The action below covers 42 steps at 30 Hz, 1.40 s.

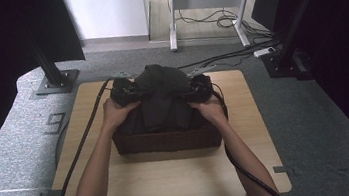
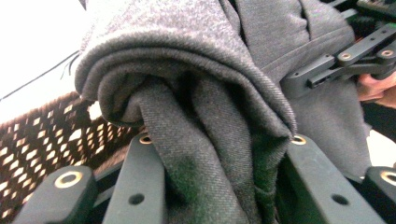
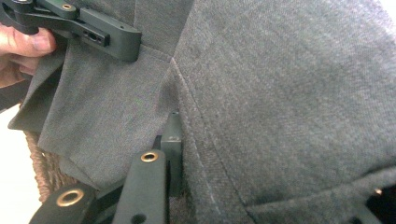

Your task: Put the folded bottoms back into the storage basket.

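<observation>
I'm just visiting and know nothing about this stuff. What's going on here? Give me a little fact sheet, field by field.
Setting: wooden table on grey carpet
Container: dark brown wicker basket, mid-table
Item: dark grey cloth, bunched, raised above the basket
Left gripper: shut on the cloth's left side
Right gripper: gripping the cloth's right side
Hands: the person's, one on each gripper
Cloth texture: woven, with a stitched seam
</observation>
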Tool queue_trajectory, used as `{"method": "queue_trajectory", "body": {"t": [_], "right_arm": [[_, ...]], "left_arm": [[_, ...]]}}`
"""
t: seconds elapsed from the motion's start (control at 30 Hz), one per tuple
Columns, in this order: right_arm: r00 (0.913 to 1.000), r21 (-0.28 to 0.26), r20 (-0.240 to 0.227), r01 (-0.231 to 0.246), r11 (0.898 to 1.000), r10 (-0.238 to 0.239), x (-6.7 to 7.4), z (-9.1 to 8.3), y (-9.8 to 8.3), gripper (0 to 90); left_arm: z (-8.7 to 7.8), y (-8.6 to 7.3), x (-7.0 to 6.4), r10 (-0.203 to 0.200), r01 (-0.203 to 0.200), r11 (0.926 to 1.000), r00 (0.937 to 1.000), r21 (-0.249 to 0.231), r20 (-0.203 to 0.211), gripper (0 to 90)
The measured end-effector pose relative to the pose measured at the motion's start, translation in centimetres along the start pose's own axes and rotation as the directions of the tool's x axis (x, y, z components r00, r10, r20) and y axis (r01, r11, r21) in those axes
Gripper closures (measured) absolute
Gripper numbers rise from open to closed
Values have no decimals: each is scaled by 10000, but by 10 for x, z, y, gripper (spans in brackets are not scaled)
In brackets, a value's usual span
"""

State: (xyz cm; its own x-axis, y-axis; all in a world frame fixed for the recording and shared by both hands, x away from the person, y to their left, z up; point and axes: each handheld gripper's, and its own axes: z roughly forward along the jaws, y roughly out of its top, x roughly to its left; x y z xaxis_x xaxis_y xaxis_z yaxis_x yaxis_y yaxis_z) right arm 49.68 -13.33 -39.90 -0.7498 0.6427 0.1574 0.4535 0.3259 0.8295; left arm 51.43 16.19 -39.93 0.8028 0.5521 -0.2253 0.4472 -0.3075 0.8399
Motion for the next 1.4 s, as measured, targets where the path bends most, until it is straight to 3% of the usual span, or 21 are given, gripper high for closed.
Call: {"method": "queue_trajectory", "body": {"t": [0.23,0.37,0.67,0.8,1.03,1.13,1.23,1.27,1.33,1.4], "right_arm": [[9995,533,-165,-266,9982,275,6,25,-6,626],[9993,915,-133,-340,9952,354,7,33,-9,625],[9952,1700,656,-826,9820,724,-13,14,-28,624],[9932,2059,838,-970,9738,812,-17,11,-33,624],[9962,2473,396,-846,9652,771,-8,36,-28,619],[9965,2693,384,-818,9596,741,-6,45,-27,610],[9930,2927,758,-1090,9500,905,-12,44,-30,581],[9921,2964,880,-1119,9485,895,-14,43,-31,564],[9879,3131,1409,-1071,9437,654,-17,41,-34,490],[9805,3175,1919,-1030,9426,425,-21,39,-35,363]], "left_arm": [[-2,-16,6,7,45,9970,9978,777,-665,660],[4,-19,7,29,60,9928,9973,1197,-737,659],[51,-17,-7,-72,134,9833,9994,1814,-352,656],[61,-17,-10,-21,136,9715,9988,2367,-488,653],[42,-22,-6,265,122,9467,9929,3220,-1156,643],[46,-23,-6,450,95,9363,9882,3512,-1465,621],[57,-24,-7,345,495,9220,9774,3840,-2087,530],[60,-24,-7,328,659,9165,9706,3946,-2383,492],[61,-25,-6,564,795,9046,9515,4187,-3024,379],[58,-24,-4,753,1091,8911,9216,4404,-3807,314]]}}
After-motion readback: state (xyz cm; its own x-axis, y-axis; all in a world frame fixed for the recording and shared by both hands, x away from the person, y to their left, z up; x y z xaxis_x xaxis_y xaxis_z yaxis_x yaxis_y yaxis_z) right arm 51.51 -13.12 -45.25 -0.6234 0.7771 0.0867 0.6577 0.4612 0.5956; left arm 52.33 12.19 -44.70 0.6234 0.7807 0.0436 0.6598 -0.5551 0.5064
